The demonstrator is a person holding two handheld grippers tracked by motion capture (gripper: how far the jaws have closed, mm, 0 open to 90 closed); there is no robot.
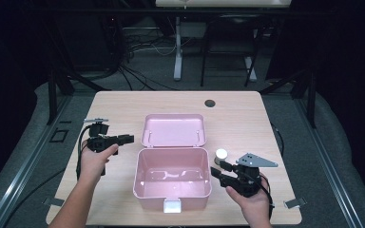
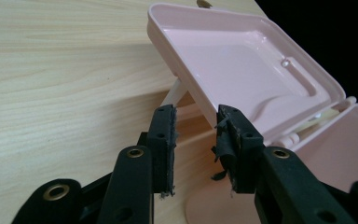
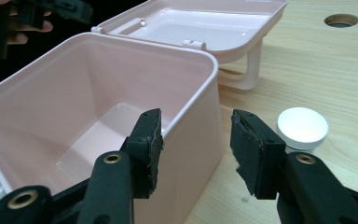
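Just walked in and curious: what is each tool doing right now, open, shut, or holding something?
Left tool: open, holding nothing, beside the pink box's lid.
Right tool: open, holding nothing, astride the box corner.

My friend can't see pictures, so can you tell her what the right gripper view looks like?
An open pink plastic box stands on a wooden table, seen from beside its front corner, empty inside with its lid flipped back. The right gripper has its black jaws open, with the corner of the box between them. A small round white cap lies on the table just to the right.
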